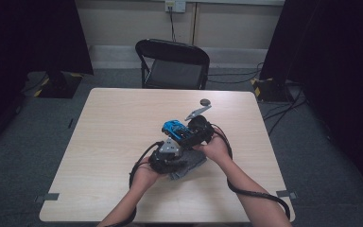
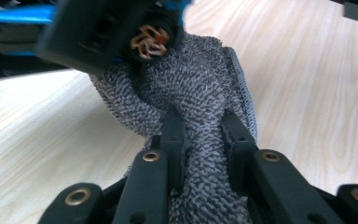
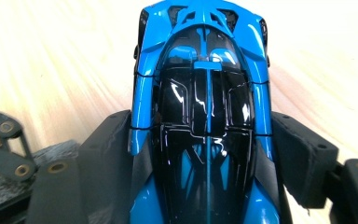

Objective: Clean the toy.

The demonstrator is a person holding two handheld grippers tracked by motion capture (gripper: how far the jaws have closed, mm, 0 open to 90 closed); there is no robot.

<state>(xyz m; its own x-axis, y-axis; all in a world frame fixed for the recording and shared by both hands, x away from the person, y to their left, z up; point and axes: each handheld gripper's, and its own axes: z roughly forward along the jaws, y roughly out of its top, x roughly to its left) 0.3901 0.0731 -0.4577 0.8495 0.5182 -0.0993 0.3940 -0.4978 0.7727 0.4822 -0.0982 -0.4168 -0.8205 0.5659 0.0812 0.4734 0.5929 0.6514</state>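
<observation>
A blue and black toy car [image 3: 205, 107] sits between the black jaws of my right gripper [image 3: 207, 140], which is shut on its sides. In the high view the car [image 1: 174, 127] hangs above the middle of the wooden table [image 1: 113, 142], with the right gripper [image 1: 185, 131] reaching in from the right. My left gripper [image 2: 201, 119] is shut on a bunched grey terry cloth [image 2: 186, 88]. The cloth rises to touch a car wheel [image 2: 151, 39] with a bronze rim. From above, the left gripper [image 1: 172, 150] is just under the car, and the cloth [image 1: 191, 166] trails onto the table.
A grey metal bar [image 1: 196, 112] and a round grey disc [image 1: 205, 102] lie on the table behind the car. A black folding chair [image 1: 172, 64] stands beyond the far edge. Cables trail from both grippers, one looping near the right forearm [image 1: 255, 191].
</observation>
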